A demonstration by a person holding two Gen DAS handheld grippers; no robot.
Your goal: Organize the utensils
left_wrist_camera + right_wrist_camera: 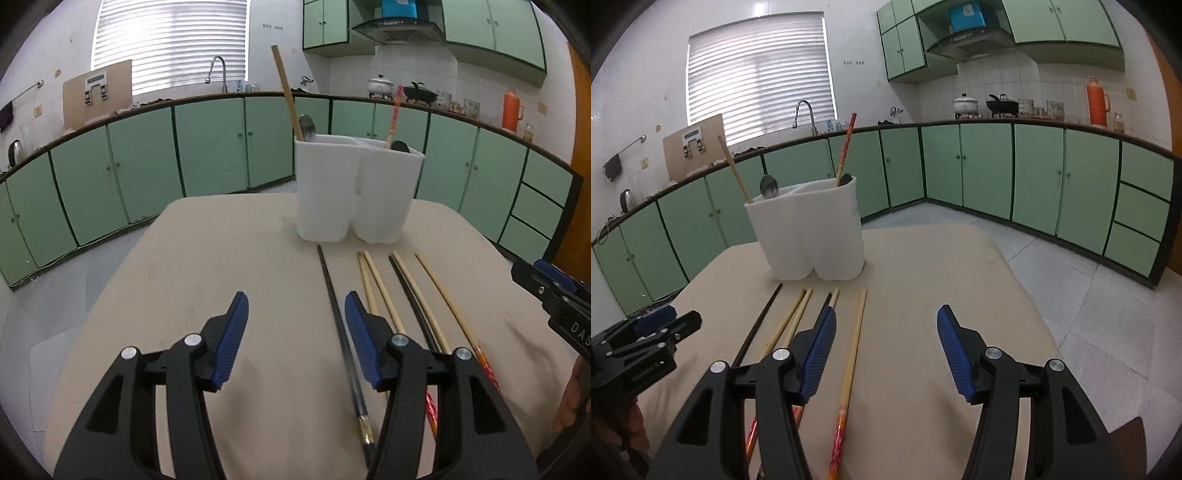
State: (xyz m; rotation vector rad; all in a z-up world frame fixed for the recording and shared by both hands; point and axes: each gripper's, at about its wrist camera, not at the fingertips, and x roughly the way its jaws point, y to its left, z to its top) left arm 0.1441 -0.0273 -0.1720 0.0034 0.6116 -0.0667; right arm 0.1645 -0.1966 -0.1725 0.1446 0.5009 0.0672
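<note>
A white two-compartment utensil holder (354, 188) (809, 229) stands at the far side of the beige table (229, 280). It holds a bamboo chopstick (288, 96), a red-patterned chopstick (393, 118) and two spoons. Several chopsticks lie on the table in front of it: a black one (340, 332), a bamboo pair (373, 284), a dark and light pair (413, 291), and a red-ended one (849, 376). My left gripper (295, 306) is open and empty above the table, left of the black chopstick. My right gripper (886, 321) is open and empty, over the red-ended chopstick.
Green cabinets (147, 162) run around the kitchen walls. The counter carries a sink tap (218, 70), pots (380, 86) and an orange thermos (511, 110). The right gripper's body shows at the right edge of the left wrist view (554, 295).
</note>
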